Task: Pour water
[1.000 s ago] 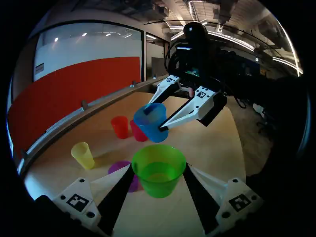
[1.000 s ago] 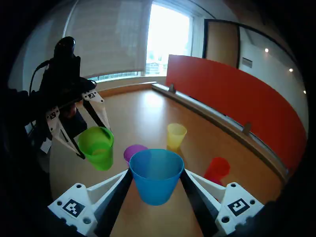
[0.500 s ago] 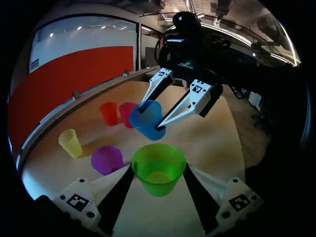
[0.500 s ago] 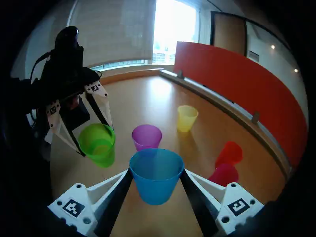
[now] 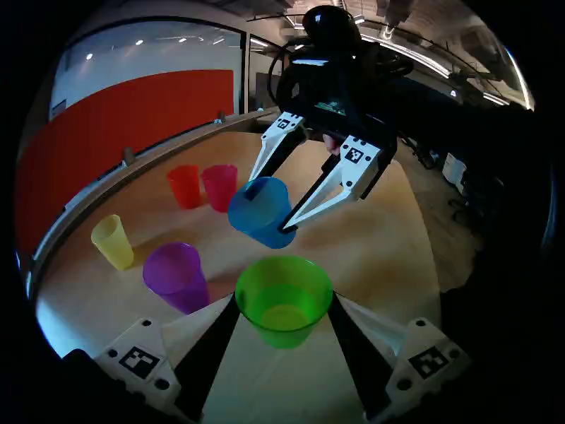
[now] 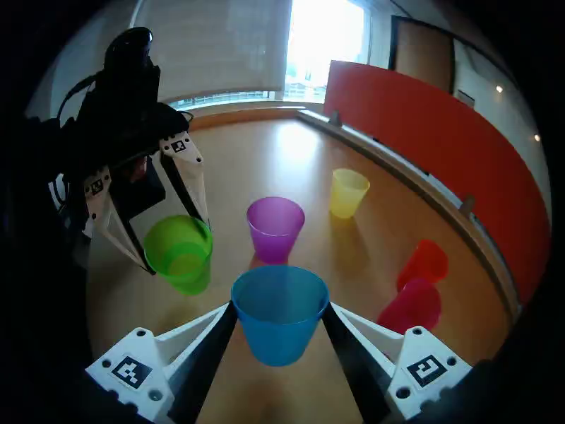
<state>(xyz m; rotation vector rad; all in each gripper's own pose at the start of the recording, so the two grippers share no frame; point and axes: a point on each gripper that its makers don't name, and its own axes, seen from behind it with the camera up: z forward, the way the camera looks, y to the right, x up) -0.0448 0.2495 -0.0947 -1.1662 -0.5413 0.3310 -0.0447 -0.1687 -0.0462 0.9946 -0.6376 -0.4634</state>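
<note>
Our left tool (image 5: 284,300) pinches a translucent green plastic cup (image 5: 284,314); our right tool (image 6: 279,311), a blue plastic cup (image 6: 279,328). We hold them near each other, we judge, to pour.

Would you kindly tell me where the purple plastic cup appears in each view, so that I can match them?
Left gripper view: the purple plastic cup stands lower left, left of the held green plastic cup.
Right gripper view: it stands at centre, just beyond the held blue plastic cup.
Shared landmark: the yellow plastic cup standing near it.
</note>
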